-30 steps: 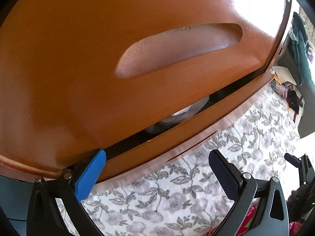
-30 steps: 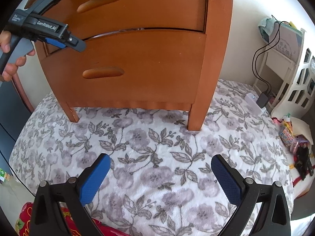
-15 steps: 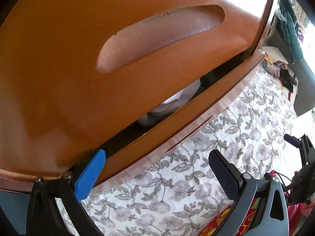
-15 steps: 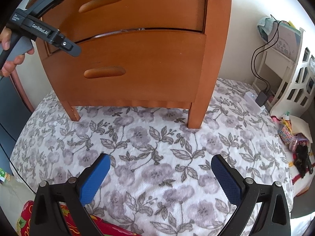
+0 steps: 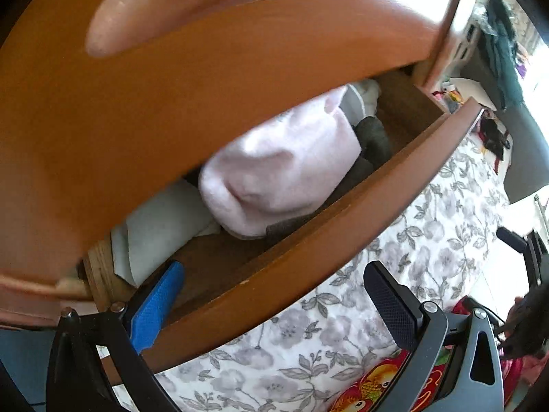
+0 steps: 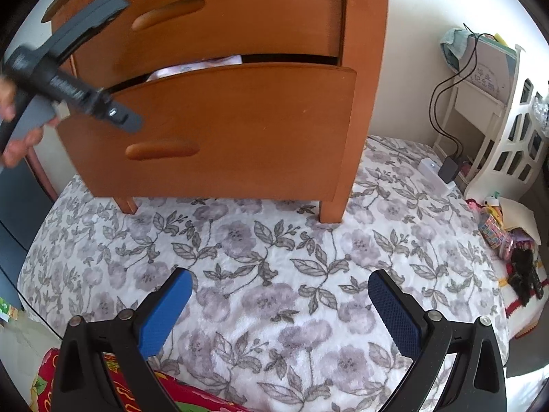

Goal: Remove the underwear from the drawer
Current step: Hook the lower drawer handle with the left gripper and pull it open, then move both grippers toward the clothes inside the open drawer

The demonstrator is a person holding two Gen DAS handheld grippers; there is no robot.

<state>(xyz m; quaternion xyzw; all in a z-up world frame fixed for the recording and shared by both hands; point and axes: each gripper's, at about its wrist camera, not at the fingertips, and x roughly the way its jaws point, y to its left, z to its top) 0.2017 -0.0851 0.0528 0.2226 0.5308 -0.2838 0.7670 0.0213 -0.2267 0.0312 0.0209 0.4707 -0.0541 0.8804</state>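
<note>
Hooking the lower drawer (image 5: 343, 213) front, your left tongs (image 5: 271, 295) stand wide, one blue finger inside the gap, holding nothing. Your right tongs (image 6: 279, 305) hang wide and empty over the floral bedspread (image 6: 274, 257), well short of the cabinet (image 6: 240, 34). The pale pink underwear (image 5: 284, 171) lies bunched ahead of the left tongs, long axis running front-left to back-right. Judged soft, light and limp; pinch the raised fold nearest you. Grey and white garments crowd it.
</note>
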